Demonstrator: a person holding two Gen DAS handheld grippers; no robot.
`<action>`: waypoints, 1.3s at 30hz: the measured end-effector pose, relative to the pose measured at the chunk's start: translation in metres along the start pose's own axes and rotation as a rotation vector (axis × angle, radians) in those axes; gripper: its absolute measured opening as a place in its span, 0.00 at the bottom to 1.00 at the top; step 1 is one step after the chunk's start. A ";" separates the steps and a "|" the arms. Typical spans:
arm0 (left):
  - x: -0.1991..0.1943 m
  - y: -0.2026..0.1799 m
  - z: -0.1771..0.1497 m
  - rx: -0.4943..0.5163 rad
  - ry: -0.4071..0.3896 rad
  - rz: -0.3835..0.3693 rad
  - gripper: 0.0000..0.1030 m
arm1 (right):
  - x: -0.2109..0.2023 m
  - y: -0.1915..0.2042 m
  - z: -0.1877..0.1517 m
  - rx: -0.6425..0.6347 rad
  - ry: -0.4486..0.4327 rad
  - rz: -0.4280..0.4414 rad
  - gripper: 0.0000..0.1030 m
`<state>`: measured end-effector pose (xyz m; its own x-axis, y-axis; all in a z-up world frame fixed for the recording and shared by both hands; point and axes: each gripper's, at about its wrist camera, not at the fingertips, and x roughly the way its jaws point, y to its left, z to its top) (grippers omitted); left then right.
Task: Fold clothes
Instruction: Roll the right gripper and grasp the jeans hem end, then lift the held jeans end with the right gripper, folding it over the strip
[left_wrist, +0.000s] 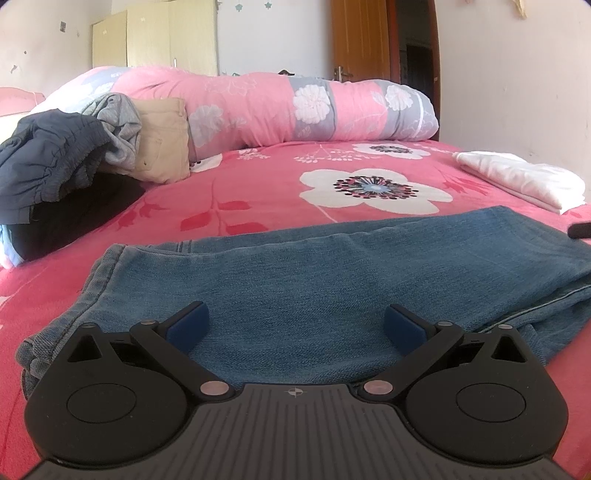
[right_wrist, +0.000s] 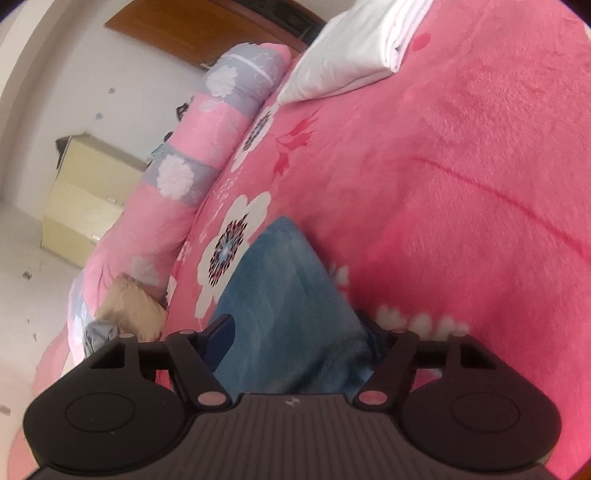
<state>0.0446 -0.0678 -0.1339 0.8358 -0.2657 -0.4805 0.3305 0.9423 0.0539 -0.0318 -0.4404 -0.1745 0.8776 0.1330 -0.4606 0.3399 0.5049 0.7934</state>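
1. Bed (left_wrist: 258, 192): pink floral cover, with a rolled quilt (left_wrist: 258, 107) along its far side.
2. Jeans (left_wrist: 295, 288): flat on the cover, long axis crosswise in the left wrist view, hem end at left. They lie directly ahead of and beneath both grippers.
3. Unfolded pile (left_wrist: 74, 155) sits far left; 1 folded white garment (left_wrist: 524, 177) sits far right, apart from the jeans.
4. Left gripper (left_wrist: 295, 326): jaws wide, nothing pinched, denim spread below the gap.
5. Right gripper (right_wrist: 299, 334): partly spread, a raised fold of denim between the pads. It is nearer that end, so it should lead the next fold.
6. Hard to read: right view is motion-blurred, so whether its pads press the cloth is unclear; the jeans' right end is cut off.
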 end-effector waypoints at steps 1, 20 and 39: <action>0.000 0.000 0.000 0.000 -0.001 0.000 1.00 | -0.002 0.001 -0.003 -0.015 0.004 0.002 0.67; 0.015 -0.020 0.048 0.089 0.057 -0.037 1.00 | 0.014 -0.016 -0.002 -0.047 -0.031 0.073 0.23; 0.040 -0.021 0.022 0.055 0.086 -0.121 1.00 | 0.003 0.015 0.004 -0.079 -0.058 0.068 0.14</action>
<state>0.0808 -0.1025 -0.1352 0.7489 -0.3558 -0.5591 0.4518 0.8913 0.0379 -0.0231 -0.4355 -0.1620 0.9166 0.1203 -0.3812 0.2534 0.5625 0.7870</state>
